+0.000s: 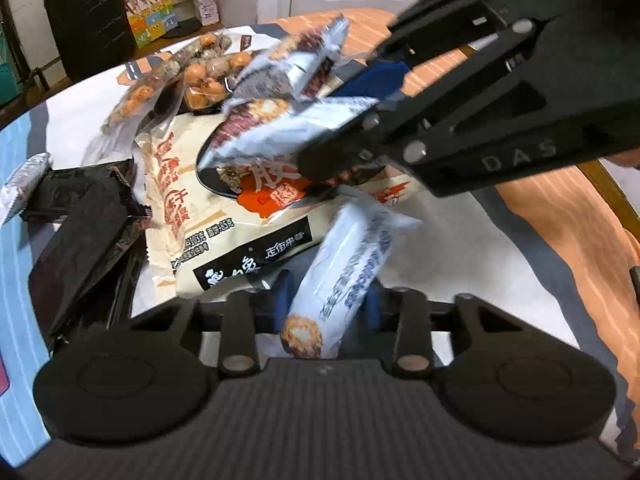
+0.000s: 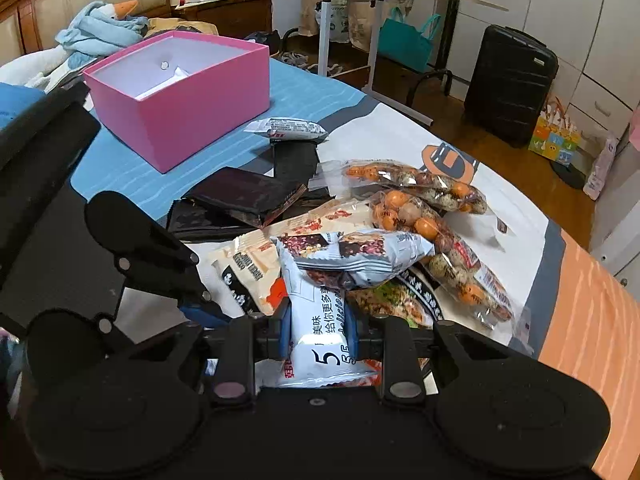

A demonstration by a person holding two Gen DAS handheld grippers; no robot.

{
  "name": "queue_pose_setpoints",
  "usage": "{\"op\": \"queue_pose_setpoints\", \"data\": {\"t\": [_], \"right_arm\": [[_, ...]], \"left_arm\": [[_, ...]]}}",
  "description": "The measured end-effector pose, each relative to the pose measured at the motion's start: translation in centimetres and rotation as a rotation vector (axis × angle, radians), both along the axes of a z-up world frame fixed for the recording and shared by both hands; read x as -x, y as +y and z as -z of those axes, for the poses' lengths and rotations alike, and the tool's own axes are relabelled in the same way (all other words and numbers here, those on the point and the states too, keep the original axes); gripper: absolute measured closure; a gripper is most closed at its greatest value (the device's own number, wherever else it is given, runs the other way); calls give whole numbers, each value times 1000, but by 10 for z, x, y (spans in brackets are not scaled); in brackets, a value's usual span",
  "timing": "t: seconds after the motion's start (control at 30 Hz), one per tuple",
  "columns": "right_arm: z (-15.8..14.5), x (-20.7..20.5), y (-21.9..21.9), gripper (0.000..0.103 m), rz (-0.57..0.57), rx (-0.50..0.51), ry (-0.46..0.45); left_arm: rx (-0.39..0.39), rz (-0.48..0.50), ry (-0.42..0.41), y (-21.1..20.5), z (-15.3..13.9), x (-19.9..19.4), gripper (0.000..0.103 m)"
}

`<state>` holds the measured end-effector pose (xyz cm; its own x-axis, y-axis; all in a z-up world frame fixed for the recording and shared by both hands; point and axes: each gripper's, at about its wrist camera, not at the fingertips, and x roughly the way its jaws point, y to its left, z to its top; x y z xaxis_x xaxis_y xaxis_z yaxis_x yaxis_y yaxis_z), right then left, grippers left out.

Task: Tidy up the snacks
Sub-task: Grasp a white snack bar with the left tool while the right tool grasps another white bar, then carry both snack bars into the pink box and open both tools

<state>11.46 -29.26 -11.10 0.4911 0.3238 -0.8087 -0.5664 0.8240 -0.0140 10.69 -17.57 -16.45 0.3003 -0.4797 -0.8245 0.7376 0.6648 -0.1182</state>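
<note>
Barely begun, by the look of it: the pink box (image 2: pixel 180 96) sits near the far left corner of the bed (image 2: pixel 132 168), on its blue cover, and shows only a scrap of white paper inside, while nearly every snack is outside it in one loose heap near the bed's middle.

Both tongs are narrow and each pinches a packet. The left gripper (image 1: pixel 326 300) clamps a pale blue packet (image 1: pixel 348 264) between its blue pads, the wrapper standing up out of the jaws. The right gripper (image 2: pixel 318 330) holds a white-and-blue packet (image 2: pixel 320 320) the same way; in the left wrist view it reaches in from the upper right with that packet (image 1: pixel 288 128) lifted over the pile. A second grey-blue packet (image 2: pixel 360 256) lies across the top of the held one; whether it is stuck to it or merely resting I cannot tell.

Left to sort, as I judge it:
- the large cream bag (image 2: pixel 256 264) at the bottom of the heap
- two clear bags of orange and speckled balls (image 2: pixel 420 216) toward the bed's right edge
- several dark flat packets (image 2: pixel 240 196) between heap and box
- one small white bar (image 2: pixel 286 128) just beside the box

The two held packets have yet to travel to the box, which stands well apart from both grippers.
</note>
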Motion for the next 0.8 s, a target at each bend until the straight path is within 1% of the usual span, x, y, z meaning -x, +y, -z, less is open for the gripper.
{"op": "queue_pose_setpoints", "data": {"t": [0.07,0.13,0.23,0.3,0.4,0.53,0.57,0.8], "right_arm": [[0,3,-1,73,15,-8,13],[0,7,-2,73,30,-11,22],[-2,12,1,73,49,-12,39],[-4,15,3,73,57,-13,48],[-7,19,8,73,85,-9,72],[-12,25,18,73,105,-2,94],[-14,28,22,73,104,3,94],[-35,40,52,73,70,24,121]], "left_arm": [[6,-8,6,3,-4,2,78],[6,-22,14,9,-7,1,78],[-31,-53,26,19,-14,7,78],[-64,-75,50,30,-20,11,78],[-84,-88,74,46,-26,14,78],[-140,-96,51,63,-32,21,78],[-147,-99,50,65,-36,31,78],[-183,-138,53,102,-57,45,78]]}}
